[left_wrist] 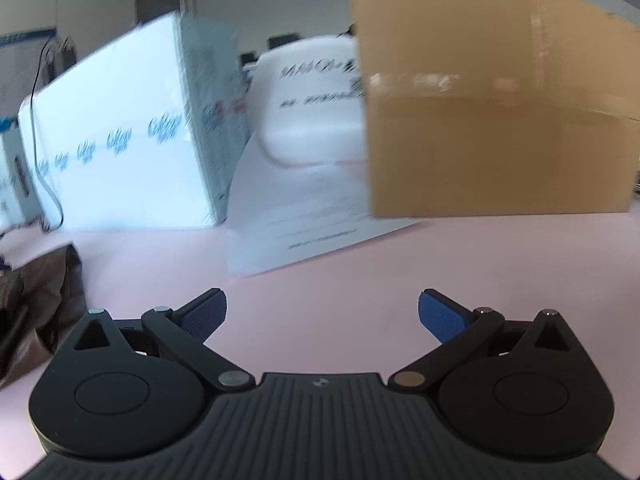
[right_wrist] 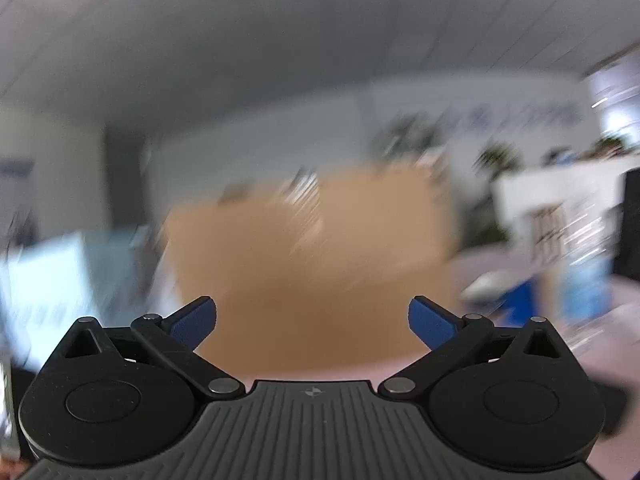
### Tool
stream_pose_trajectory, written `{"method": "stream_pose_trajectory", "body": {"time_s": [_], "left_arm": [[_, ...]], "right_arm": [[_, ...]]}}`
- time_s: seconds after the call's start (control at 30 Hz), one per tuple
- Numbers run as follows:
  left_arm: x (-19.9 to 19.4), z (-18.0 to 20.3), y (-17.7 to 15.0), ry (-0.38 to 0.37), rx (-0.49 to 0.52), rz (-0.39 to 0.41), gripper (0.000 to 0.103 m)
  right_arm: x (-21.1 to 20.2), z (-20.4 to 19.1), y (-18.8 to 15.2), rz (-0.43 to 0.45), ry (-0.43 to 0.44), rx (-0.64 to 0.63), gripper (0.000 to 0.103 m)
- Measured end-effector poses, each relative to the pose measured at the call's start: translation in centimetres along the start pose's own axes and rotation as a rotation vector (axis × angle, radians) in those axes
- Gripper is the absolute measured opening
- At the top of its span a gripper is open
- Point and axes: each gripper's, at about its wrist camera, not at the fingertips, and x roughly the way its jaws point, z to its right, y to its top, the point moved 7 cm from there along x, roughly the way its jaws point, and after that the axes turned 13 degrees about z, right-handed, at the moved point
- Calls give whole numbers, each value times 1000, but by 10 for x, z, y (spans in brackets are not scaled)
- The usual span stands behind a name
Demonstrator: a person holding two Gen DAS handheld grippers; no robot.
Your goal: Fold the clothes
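Pink table (left_wrist: 360, 280) seen under left gripper (left_wrist: 322, 314), jaws spread, nothing held. Cardboard box (left_wrist: 492, 120) set at back; white box (left_wrist: 120, 140) left of it. Dark garment (left_wrist: 36, 304) cut off far left of cardboard box. Right gripper (right_wrist: 312, 320) spread, empty; view heavily blurred.

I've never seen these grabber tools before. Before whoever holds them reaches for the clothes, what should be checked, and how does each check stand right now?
1. Left gripper open and empty: ok.
2. Right gripper open and empty: ok.
3. Garment in sight: only a dark cloth at the left view's edge, partly cut off; cannot tell whether it lies flat.
4. Pink table bare ahead of the left gripper: ok.
5. Right view sharp enough to aim: not ok, heavily blurred.
6. Cardboard box and white boxes crowd the table's back: not ok.
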Motion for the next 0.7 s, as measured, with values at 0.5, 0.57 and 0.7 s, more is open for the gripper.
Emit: {"method": "stream_pose_trajectory", "body": {"time_s": [0.5,0.57,0.7], "left_arm": [[66,-11,-21,74,-86,-179,103],[74,-8,-20,88,-95,-177,103],[91,-4,-17,137,-95,-182,103]], "right_arm": [[124,-23,-125,-468,-200,-97,103],[128,-22,-130,-492,-198,-96,103],[136,-23,-132,-491,-195,-108,103]]}}
